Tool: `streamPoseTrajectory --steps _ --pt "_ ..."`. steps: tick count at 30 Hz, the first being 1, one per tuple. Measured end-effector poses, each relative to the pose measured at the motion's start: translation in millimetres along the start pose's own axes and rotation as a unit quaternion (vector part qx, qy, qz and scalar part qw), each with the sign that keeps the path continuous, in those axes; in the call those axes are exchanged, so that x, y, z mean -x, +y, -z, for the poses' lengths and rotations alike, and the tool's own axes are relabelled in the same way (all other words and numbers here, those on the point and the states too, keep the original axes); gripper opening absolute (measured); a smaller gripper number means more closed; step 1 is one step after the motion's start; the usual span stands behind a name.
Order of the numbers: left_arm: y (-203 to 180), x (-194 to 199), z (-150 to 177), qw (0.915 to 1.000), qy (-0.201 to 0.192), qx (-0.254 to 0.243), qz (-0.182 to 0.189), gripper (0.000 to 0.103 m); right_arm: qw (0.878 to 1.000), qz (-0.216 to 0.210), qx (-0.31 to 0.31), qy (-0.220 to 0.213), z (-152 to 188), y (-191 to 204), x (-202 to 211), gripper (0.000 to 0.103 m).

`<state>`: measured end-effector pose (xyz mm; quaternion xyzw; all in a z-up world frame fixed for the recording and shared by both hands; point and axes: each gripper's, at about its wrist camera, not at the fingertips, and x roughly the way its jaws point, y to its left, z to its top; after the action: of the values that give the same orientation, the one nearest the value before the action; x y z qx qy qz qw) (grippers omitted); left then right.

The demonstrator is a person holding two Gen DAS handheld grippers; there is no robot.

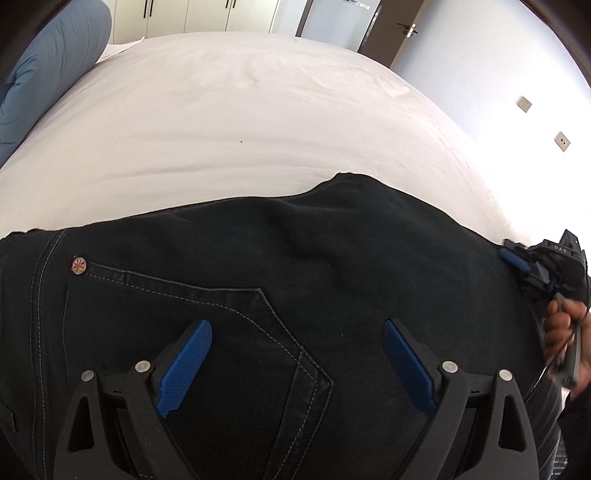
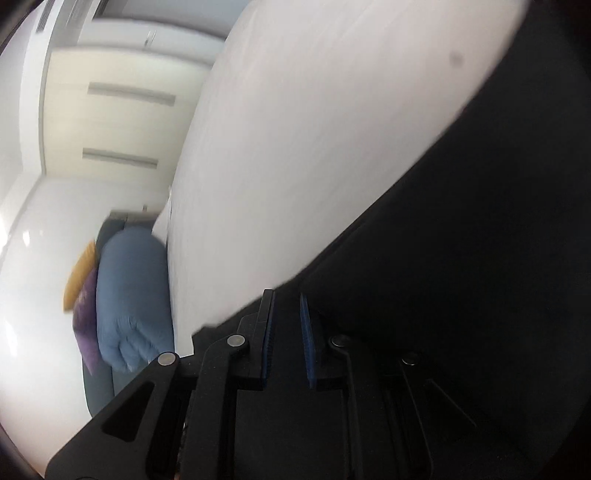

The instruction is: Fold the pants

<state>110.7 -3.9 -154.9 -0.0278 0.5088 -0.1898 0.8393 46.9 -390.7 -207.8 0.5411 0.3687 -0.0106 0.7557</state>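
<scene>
A pair of black denim pants with pale contrast stitching is lying spread across the near side of a bed covered by a smooth white sheet, the dark fabric filling the lower half of the left wrist view. A stitched back pocket with a pointed lower edge is facing up, and a small round metal rivet with a red pattern is sitting at its upper corner beside a double-stitched seam. The left gripper, black with ribbed blue pads, is hovering just above the pocket with its jaws spread wide and nothing between them. At the right edge of the same view the right gripper is lying against the far end of the pants, with the person's hand wrapped around its handle. In the blurred right wrist view, the right gripper is showing its blue pads drawn close together with only a narrow gap, and dark pant fabric is lying around and between them; whether the pads are actually pinching the cloth I cannot tell. A rolled blue quilted blanket is resting at the far left of the bed, and beside it in the right wrist view purple and yellow cushions are leaning. White cupboard doors are standing beyond the bed.
</scene>
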Motion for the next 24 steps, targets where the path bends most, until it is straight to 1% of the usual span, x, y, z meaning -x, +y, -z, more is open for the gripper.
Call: streamPoseTrajectory --steps 1,2,4,5,6,7,8,9,10,11,13,14,15,16,17,18,19,20,22,23,24 --pt "1.9 1.6 1.7 1.0000 0.000 -0.003 -0.002 0.095 0.999 0.014 -0.023 -0.040 -16.0 -19.1 24.2 0.004" --pt "1.6 3.0 2.3 1.0000 0.000 -0.004 -0.003 0.095 0.996 0.033 -0.034 -0.076 -26.8 -29.2 49.2 0.001" --pt "1.0 8.5 0.8 1.0000 -0.006 0.001 -0.002 0.095 0.985 0.072 -0.047 -0.148 -44.1 -44.6 95.5 0.001" --pt "-1.2 12.2 0.2 0.9999 -0.012 0.003 0.002 0.095 0.981 0.084 -0.050 -0.166 -49.1 -46.3 112.1 0.003" --pt "-4.3 15.7 -1.0 0.9998 -0.018 0.003 0.007 0.095 0.979 0.086 -0.045 -0.178 -51.5 -43.0 127.3 0.010" --pt "-9.7 17.6 -2.8 0.9997 -0.023 -0.001 0.012 0.095 0.979 0.090 -0.032 -0.183 -49.7 -35.8 137.1 0.010" --pt "-17.4 16.9 -5.0 0.9995 -0.023 -0.009 0.018 0.095 0.981 0.077 -0.005 -0.176 -43.7 -23.5 143.9 0.010" --pt "-24.1 14.6 -7.1 0.9994 -0.021 -0.018 0.022 0.095 0.987 0.051 0.021 -0.154 -34.9 -11.7 143.7 0.010" --pt "-31.3 11.3 -9.0 0.9991 -0.019 -0.027 0.025 0.095 0.991 0.029 0.039 -0.126 -24.2 -2.3 139.4 0.010" --pt "-38.8 6.7 -10.5 0.9988 -0.015 -0.037 0.029 0.095 0.994 0.010 0.057 -0.088 -8.4 7.3 130.6 0.010" --pt "-53.5 -8.4 -15.3 0.9976 -0.002 -0.058 0.037 0.095 0.997 -0.021 0.077 -0.016 27.5 16.2 107.0 0.010" --pt "-59.8 -16.3 -15.7 0.9969 0.005 -0.069 0.037 0.095 0.996 -0.032 0.078 0.017 41.6 13.5 93.0 0.010" --pt "-65.4 -27.8 -16.4 0.9961 0.017 -0.081 0.031 0.095 0.996 -0.032 0.078 0.040 50.3 7.8 81.1 0.010" --pt "-67.7 -37.8 -19.1 0.9955 0.025 -0.090 0.018 0.095 0.996 -0.009 0.073 0.054 56.0 -2.9 69.4 0.010" --pt "-68.4 -44.9 -20.5 0.9947 0.026 -0.099 0.006 0.097 0.997 0.021 0.055 0.053 55.6 -18.3 63.7 0.005" --pt "-65.7 -47.4 -21.6 0.9944 0.021 -0.103 0.004 0.099 0.999 0.012 0.025 0.043 50.3 -32.8 66.2 0.003" --pt "-61.1 -49.3 -23.7 0.9947 0.018 -0.101 0.006 0.102 1.000 -0.015 -0.010 0.021 39.1 -49.6 75.5 0.002" --pt "-54.8 -50.6 -26.6 0.9954 0.016 -0.094 0.008 0.102 1.000 -0.005 -0.025 -0.010 26.9 -59.0 86.6 0.002" --pt "-45.0 -52.6 -32.8 0.9964 0.013 -0.083 0.015 0.102 0.996 0.037 -0.025 -0.076 -1.7 -72.8 123.5 0.002" --pt "-42.7 -52.3 -34.0 0.9963 0.011 -0.084 0.015 0.102 0.991 0.070 -0.026 -0.110 -14.8 -77.3 139.9 0.002" --pt "-42.8 -50.4 -35.9 0.9961 0.011 -0.086 0.014 0.102 0.988 0.083 -0.037 -0.128 -24.4 -81.1 152.0 0.003"
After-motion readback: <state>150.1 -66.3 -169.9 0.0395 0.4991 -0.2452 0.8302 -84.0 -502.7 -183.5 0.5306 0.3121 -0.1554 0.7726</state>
